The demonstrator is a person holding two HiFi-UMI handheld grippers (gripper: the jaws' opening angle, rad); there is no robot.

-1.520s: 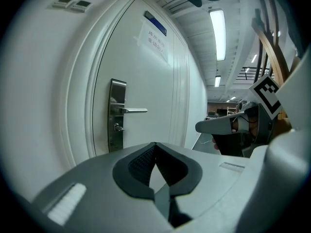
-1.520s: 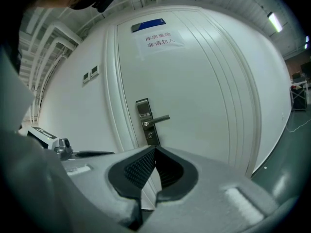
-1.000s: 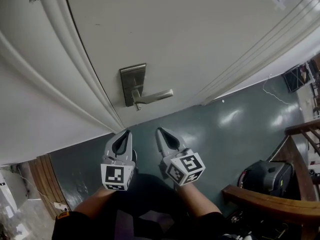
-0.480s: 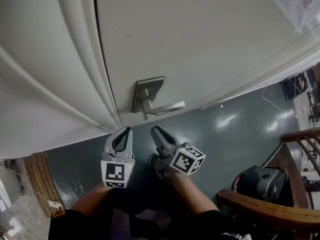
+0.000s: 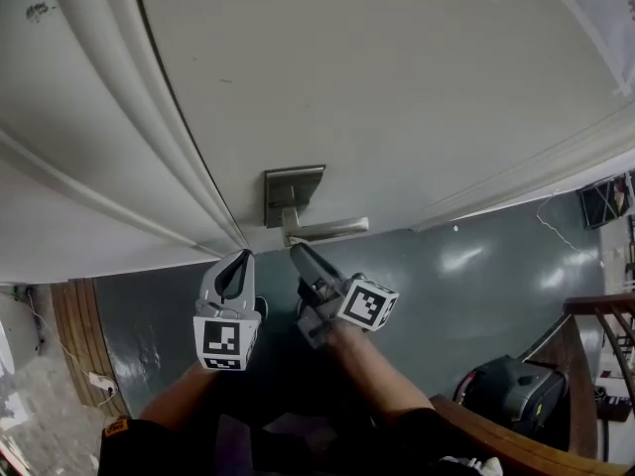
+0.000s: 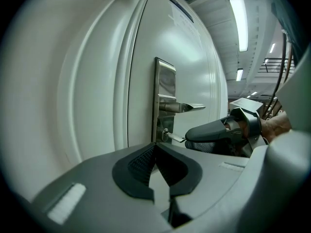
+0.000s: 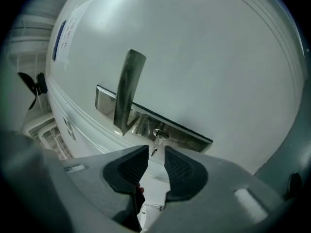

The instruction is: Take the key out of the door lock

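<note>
The right gripper (image 7: pixel 156 157) has its jaws spread to a narrow gap with nothing between the dark ribbed pads. The small silver metal key (image 7: pixel 155 141) stands straight ahead of that gap, its outer end just at the mouth of the jaws and not yet between them. From the left gripper view the tip of the right gripper sits just beside the key's free end; whether they touch cannot be told. The left gripper (image 6: pixel 154 147) has its jaws pressed together at the tips, pinching nothing, and it points at the door a little to the left of the lock, apart from the key.

The key is seated in the round silver lock cylinder (image 7: pixel 159 134), sticking out from it toward the right gripper. The cylinder sits in the long brushed-metal backplate (image 5: pixel 288 188), just beside the root of the silver lever handle (image 5: pixel 327 229). The plate is mounted on the white panelled door (image 5: pixel 397 87), close to its edge, above a dark grey-green floor (image 5: pixel 476 266).

By my reading the task is at its approach stage: the right gripper is lined up, but nothing is gripped and the key is fully in the lock. What is left, I judge, is to ease the right jaws forward around the key's head, shut them on it, and draw it straight out along its own axis without catching the handle.
</note>
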